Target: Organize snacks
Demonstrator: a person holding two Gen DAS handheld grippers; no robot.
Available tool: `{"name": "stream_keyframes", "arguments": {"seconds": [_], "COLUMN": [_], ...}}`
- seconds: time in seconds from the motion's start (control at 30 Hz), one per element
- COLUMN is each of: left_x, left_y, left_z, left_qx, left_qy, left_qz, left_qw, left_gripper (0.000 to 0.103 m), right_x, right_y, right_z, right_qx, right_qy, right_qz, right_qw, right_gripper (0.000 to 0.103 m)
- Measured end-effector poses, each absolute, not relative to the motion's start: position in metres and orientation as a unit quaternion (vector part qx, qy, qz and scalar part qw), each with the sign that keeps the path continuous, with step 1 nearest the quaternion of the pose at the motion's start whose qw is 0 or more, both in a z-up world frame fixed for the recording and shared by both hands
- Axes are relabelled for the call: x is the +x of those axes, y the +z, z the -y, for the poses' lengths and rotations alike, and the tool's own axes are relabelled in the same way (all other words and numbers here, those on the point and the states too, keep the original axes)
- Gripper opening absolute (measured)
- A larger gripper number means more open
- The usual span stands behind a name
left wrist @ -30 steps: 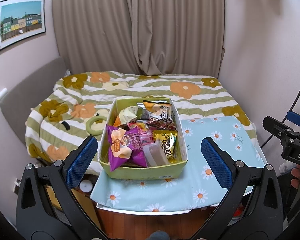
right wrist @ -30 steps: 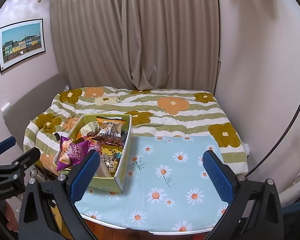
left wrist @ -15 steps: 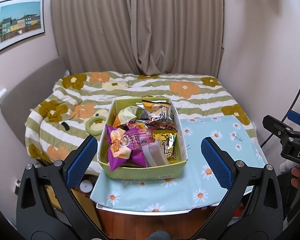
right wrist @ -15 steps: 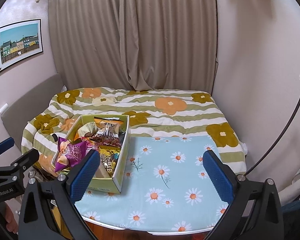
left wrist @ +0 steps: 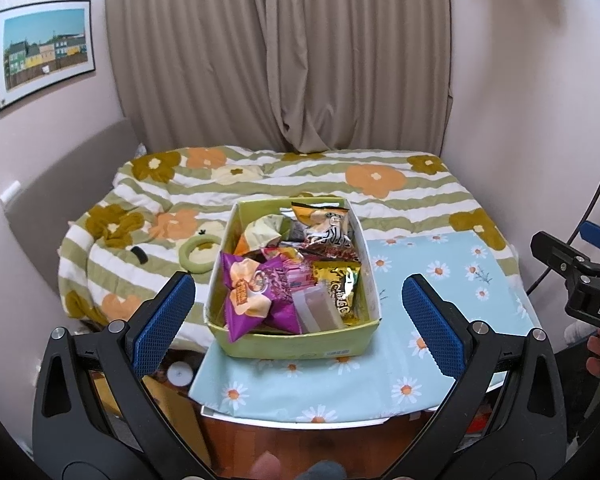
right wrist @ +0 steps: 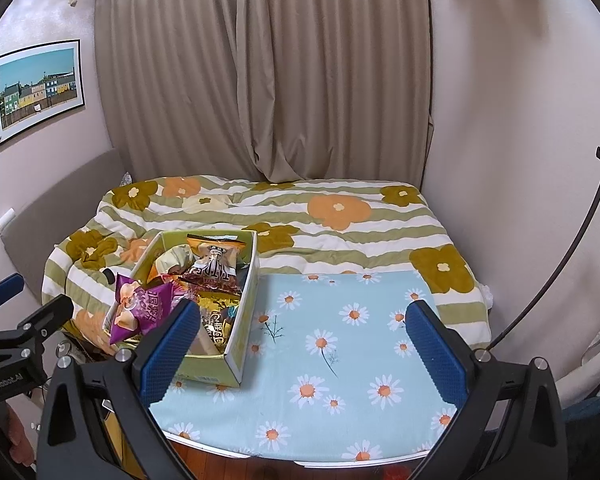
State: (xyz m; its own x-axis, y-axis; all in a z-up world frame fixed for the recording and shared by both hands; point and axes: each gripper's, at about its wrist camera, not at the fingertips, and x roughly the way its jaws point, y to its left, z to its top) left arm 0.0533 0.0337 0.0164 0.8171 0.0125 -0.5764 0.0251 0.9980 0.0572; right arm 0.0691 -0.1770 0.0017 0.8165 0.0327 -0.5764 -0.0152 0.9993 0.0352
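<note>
A yellow-green box (left wrist: 300, 346) stands on the left part of a table with a blue daisy cloth (left wrist: 428, 304). It is packed with snack bags: a purple bag (left wrist: 256, 292) at the front left, a gold packet (left wrist: 340, 292), a clear packet (left wrist: 316, 312) and an orange bag (left wrist: 324, 220) at the back. My left gripper (left wrist: 296, 320) is open and empty, held back from the box's front. My right gripper (right wrist: 304, 340) is open and empty above the cloth (right wrist: 340, 340), to the right of the box (right wrist: 236, 344).
A bed with a green-striped flowered blanket (left wrist: 260, 184) lies behind the table. A green ring (left wrist: 198, 254) rests on it left of the box. Curtains and walls close in behind and at right. A black cable (right wrist: 560, 248) runs along the right wall.
Both grippers have shifted only slightly; the view has drifted a little. Nothing was taken hold of or let go.
</note>
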Motion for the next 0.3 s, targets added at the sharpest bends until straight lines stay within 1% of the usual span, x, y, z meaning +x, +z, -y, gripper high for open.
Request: {"name": "stream_keyframes", "arguments": {"seconds": [0.3], "left_x": [0.036], "left_y": [0.020], "left_z": [-0.039], "left_qx": [0.015], "left_qy": [-0.022], "left_qz": [-0.302], "left_qw": [0.953], "left_gripper": [0.103], "right_x": [0.062], "right_y": [0.005], "right_z": [0.173], "right_qx": [0.014], "right_qy": [0.015], "right_qz": [-0.299], "right_qw": [0.954], "right_gripper": [0.102]}}
